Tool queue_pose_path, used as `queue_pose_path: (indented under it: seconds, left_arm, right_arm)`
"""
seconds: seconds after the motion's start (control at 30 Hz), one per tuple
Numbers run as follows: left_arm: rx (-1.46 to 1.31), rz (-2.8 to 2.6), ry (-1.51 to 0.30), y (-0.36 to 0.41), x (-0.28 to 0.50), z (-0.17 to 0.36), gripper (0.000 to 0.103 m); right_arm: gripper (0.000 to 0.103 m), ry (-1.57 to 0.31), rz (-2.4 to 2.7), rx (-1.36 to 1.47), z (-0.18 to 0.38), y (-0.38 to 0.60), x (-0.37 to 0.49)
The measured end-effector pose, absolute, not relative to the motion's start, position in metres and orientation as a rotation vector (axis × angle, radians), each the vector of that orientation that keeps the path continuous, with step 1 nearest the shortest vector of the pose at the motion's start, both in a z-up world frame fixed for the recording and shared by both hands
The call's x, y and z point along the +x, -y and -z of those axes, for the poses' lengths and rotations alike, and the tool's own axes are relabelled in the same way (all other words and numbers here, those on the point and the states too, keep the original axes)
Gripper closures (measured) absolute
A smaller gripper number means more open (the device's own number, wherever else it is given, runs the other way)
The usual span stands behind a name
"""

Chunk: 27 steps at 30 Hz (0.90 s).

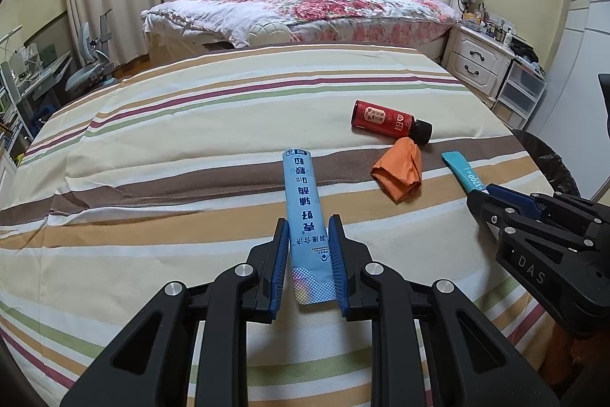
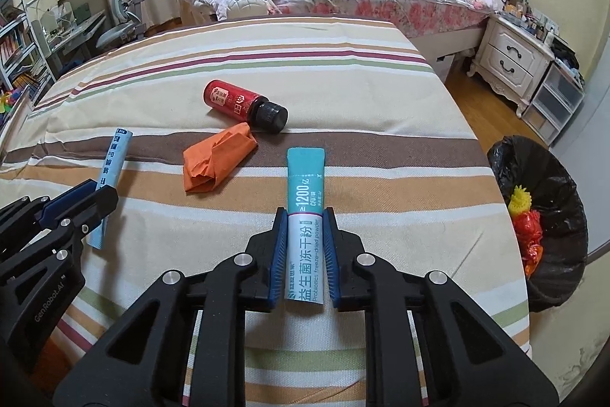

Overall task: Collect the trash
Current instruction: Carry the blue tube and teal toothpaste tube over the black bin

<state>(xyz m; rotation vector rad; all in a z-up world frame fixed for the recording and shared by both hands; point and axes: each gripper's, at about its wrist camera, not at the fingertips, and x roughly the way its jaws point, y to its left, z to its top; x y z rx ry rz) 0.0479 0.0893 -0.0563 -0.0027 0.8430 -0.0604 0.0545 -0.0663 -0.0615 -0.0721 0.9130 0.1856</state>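
While my left gripper (image 1: 308, 227) clamps the light-blue sachet (image 1: 304, 212) at lower centre of its view, my right gripper (image 2: 305, 220) is closed on the teal-and-white sachet (image 2: 305, 216) likewise. Beyond lie an orange wrapper (image 2: 213, 163) and red bottle (image 2: 244, 103) on the striped cloth (image 2: 267, 56) — black-lined bin (image 2: 549, 178) at right edge.

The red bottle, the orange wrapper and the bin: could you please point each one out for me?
red bottle (image 2: 232, 98): right wrist view, on its label.
orange wrapper (image 2: 213, 163): right wrist view, on its crumpled middle.
bin (image 2: 507, 159): right wrist view, on the black liner at its rim.
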Motion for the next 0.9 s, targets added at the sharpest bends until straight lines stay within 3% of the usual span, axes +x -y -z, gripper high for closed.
queue_pose_path:
  seconds: [0.9]
  left_arm:
    - [0.041,0.166,-0.796,-0.035,0.050,0.036,0.081]
  right_arm:
    - [0.087,-0.847,-0.071,0.042,0.036,0.142,0.033]
